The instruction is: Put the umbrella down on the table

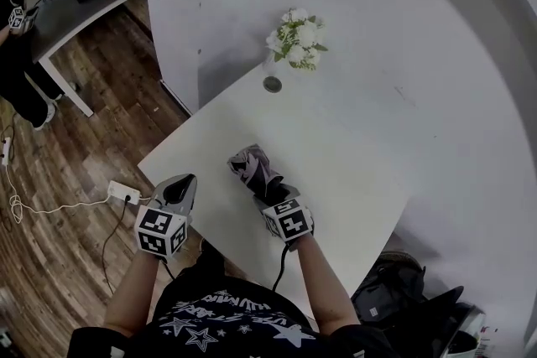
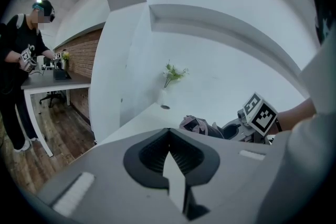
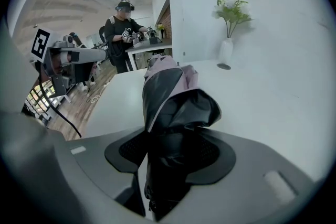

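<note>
Right gripper (image 1: 268,195) clamped on folded umbrella (image 1: 254,169), held at frame centre over white counter (image 1: 352,155), contact with it unclear, left gripper (image 1: 183,184) closed and empty at lower left, white flowers (image 1: 298,38) at upper centre.

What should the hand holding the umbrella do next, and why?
Probably lower the right gripper a little: its jaws are clamped on the folded umbrella, which seems to hang tilted just above the white table, not resting on it yet.
</note>
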`<state>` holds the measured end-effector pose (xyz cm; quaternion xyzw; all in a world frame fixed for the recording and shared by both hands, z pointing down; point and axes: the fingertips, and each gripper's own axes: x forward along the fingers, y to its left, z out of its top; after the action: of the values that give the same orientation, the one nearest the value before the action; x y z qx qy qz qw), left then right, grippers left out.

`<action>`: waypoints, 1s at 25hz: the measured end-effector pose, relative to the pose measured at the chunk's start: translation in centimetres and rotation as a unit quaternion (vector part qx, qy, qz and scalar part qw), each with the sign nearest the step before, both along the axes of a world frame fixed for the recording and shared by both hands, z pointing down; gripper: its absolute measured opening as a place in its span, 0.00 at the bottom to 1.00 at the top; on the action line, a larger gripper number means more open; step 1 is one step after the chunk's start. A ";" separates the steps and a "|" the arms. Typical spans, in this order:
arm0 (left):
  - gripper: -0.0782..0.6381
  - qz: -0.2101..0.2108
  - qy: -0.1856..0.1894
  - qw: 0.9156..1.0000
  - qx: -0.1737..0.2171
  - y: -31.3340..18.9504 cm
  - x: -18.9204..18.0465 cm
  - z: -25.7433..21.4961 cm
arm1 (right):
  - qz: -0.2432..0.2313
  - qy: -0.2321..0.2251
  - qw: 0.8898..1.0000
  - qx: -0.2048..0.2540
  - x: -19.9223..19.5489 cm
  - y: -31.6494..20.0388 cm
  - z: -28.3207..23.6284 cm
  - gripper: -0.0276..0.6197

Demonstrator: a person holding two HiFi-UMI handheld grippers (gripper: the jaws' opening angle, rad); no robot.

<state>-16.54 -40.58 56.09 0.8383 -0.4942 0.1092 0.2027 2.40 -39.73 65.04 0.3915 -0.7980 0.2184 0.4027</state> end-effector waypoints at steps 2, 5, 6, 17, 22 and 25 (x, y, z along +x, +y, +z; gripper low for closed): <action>0.11 -0.001 0.001 1.000 -0.004 -0.6 -0.2 0.3 | -0.001 0.009 1.000 0.000 -0.1 -0.5 0.2 0.42; 0.11 -0.001 0.002 1.000 -0.008 -1.4 -0.3 0.8 | -0.018 0.029 0.999 0.001 -0.4 -1.1 0.6 0.42; 0.11 0.000 0.002 1.000 -0.010 -1.6 -0.3 0.9 | -0.024 0.037 0.999 0.002 -0.5 -1.2 0.8 0.42; 0.11 0.003 0.004 1.000 -0.021 -2.9 -0.3 1.9 | -0.037 0.079 0.996 0.007 -0.3 -2.5 1.6 0.43; 0.11 0.008 0.002 1.000 -0.025 -2.7 -0.1 2.2 | -0.041 0.080 0.996 0.007 -0.3 -2.6 1.8 0.44; 0.11 0.012 0.001 1.000 -0.027 -2.4 0.1 2.4 | -0.044 0.082 0.996 0.004 -0.3 -2.6 1.9 0.44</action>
<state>-16.40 -43.00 58.49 0.8382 -0.4811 0.1245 0.2246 2.07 -42.30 66.99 0.3739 -0.7798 0.1642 0.4744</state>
